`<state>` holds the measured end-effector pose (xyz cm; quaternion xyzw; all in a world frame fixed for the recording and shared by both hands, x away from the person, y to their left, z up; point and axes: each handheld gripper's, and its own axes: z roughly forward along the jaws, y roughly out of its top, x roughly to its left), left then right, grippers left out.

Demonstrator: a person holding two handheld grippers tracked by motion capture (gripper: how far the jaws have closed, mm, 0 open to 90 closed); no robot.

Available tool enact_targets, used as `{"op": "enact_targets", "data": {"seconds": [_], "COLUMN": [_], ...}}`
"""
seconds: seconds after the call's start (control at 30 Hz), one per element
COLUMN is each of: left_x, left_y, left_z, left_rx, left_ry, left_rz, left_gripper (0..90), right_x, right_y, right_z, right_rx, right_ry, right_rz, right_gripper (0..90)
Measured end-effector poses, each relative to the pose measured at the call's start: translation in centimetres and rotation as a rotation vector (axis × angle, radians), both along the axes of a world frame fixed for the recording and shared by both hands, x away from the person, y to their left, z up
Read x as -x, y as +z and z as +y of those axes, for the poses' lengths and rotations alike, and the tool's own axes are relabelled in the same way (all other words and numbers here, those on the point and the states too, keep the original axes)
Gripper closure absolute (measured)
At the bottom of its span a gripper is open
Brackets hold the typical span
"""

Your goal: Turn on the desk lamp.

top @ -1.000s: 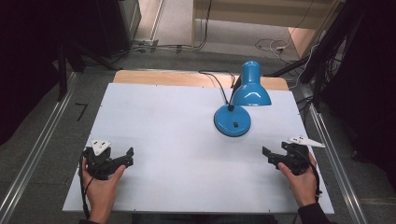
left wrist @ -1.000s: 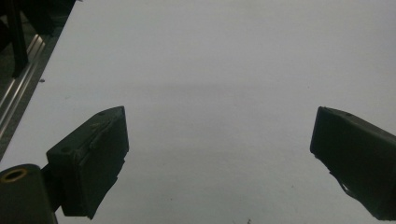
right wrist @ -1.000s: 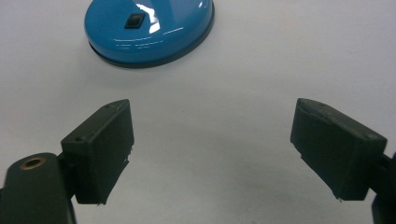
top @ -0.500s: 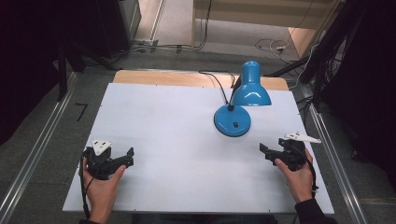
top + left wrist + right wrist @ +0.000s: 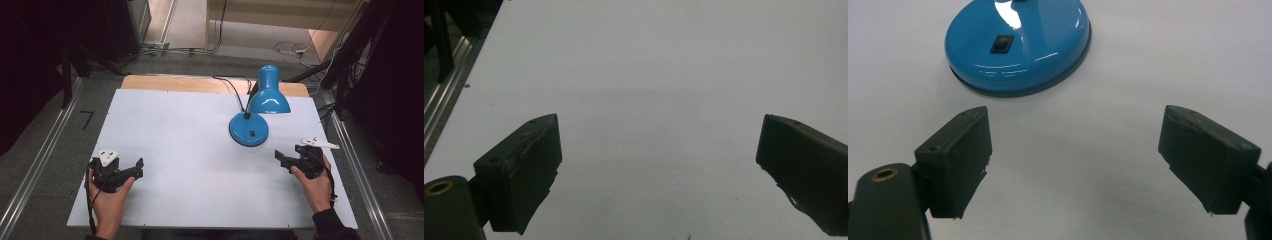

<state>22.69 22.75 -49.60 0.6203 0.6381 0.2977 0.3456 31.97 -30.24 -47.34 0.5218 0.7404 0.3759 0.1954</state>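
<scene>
A blue desk lamp stands at the back right of the white table top [image 5: 190,130], its round base [image 5: 248,130] on the table and its shade [image 5: 269,97] tilted over it. In the right gripper view the base [image 5: 1018,45] lies just ahead of the jaws, with a small black switch [image 5: 1001,43] on top. My right gripper [image 5: 281,160] [image 5: 1075,160] is open and empty, a short way to the right of the base and nearer to me. My left gripper [image 5: 136,169] [image 5: 659,165] is open and empty over bare table at the front left.
The lamp's black cable [image 5: 235,90] runs from the base to the table's back edge, where a wooden strip [image 5: 185,82] shows. Metal rails [image 5: 40,165] run along both sides of the table. Cables lie on the floor [image 5: 295,50] behind.
My right gripper has moved a little forward and left, closer to the lamp base. The left gripper has stayed in place.
</scene>
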Motion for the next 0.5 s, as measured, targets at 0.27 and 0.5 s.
{"op": "enact_targets", "data": {"seconds": [0.27,0.5], "left_x": [-0.01,-0.03], "left_y": [-0.02,-0.03], "left_z": [0.05,0.04], "left_rx": [0.004,0.005], "left_ry": [-0.001,-0.002], "left_rz": [0.0,0.001], "left_gripper": [5.4,5.5], "right_x": [-0.45,-0.87], "right_y": [0.16,0.17], "right_z": [0.36,0.75], "right_rx": [-0.002,0.003], "right_ry": [0.001,0.01], "right_rz": [-0.003,0.003], "right_gripper": [12.6,12.7]}}
